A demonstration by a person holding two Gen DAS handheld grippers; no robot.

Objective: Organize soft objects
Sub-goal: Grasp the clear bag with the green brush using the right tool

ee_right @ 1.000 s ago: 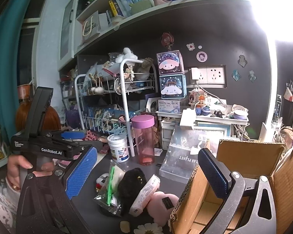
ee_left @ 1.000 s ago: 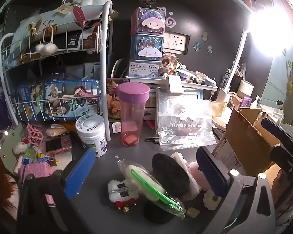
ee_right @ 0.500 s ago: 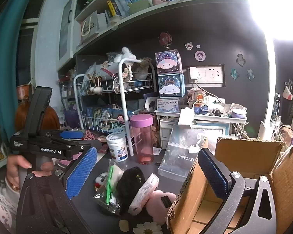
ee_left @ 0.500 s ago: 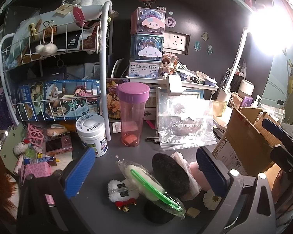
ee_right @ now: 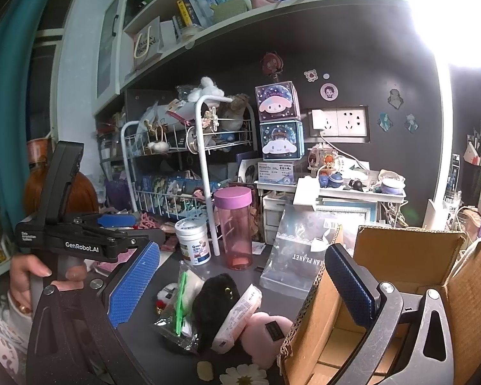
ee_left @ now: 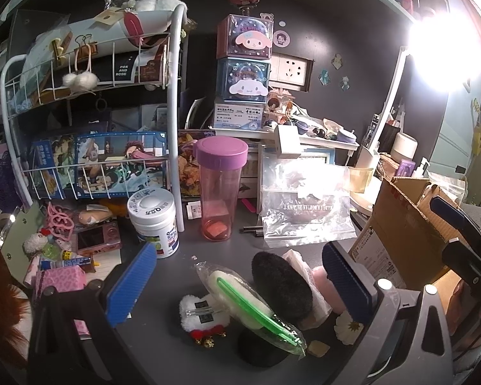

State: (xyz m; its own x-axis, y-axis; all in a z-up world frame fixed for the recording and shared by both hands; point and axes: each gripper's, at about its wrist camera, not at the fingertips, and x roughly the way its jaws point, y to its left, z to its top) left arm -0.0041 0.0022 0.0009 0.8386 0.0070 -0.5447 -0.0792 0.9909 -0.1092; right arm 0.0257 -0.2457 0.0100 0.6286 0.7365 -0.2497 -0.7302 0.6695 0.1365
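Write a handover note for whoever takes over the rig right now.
Left tool: open, empty, above the soft pile.
Right tool: open, empty, by the cardboard box.
Pile on the desk: black plush, pink plush, white plush, bagged sponge with green handle, tissue pack.
Done: nothing visibly boxed; the visible part of the box looks empty.
Left: move each soft item, presumably into the box.

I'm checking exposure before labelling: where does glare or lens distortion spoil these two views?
Left wrist view: the lamp blows out the upper right, and glare whitens the clear zip bag; the white wire rack bows from fisheye. Right wrist view: the same lamp burns out the top right corner; the bookshelf curves.
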